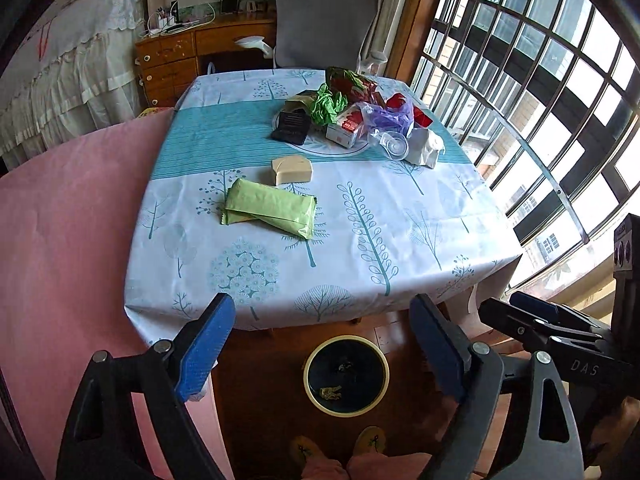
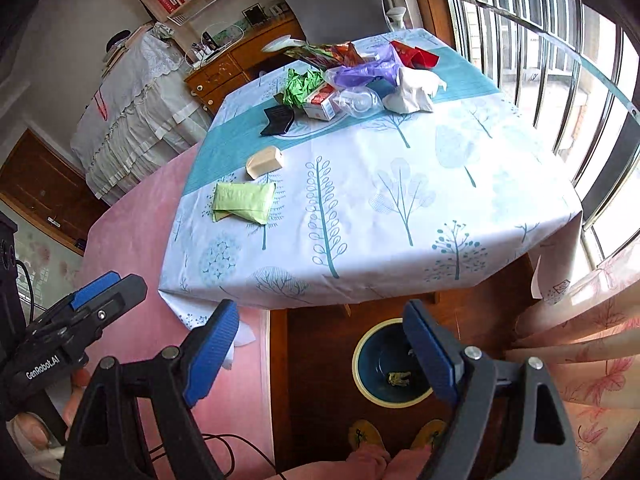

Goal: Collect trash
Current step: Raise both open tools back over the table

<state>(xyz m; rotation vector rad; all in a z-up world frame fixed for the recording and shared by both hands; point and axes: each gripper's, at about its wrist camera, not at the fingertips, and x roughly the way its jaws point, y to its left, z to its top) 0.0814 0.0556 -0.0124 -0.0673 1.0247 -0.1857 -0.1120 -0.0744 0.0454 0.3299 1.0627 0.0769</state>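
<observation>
A tabletop (image 1: 400,216) is covered with a white and blue cloth with trees on it. A heap of trash (image 1: 352,112) is piled at its far end, with a green packet (image 1: 268,208) and a tan box (image 1: 292,170) nearer. A round bin (image 1: 346,376) is seen on the wooden floor below. The left gripper (image 1: 324,344) and right gripper (image 2: 320,352) are held with fingers spread, nothing between them. A window (image 1: 540,80) with bars is on the right.
</observation>
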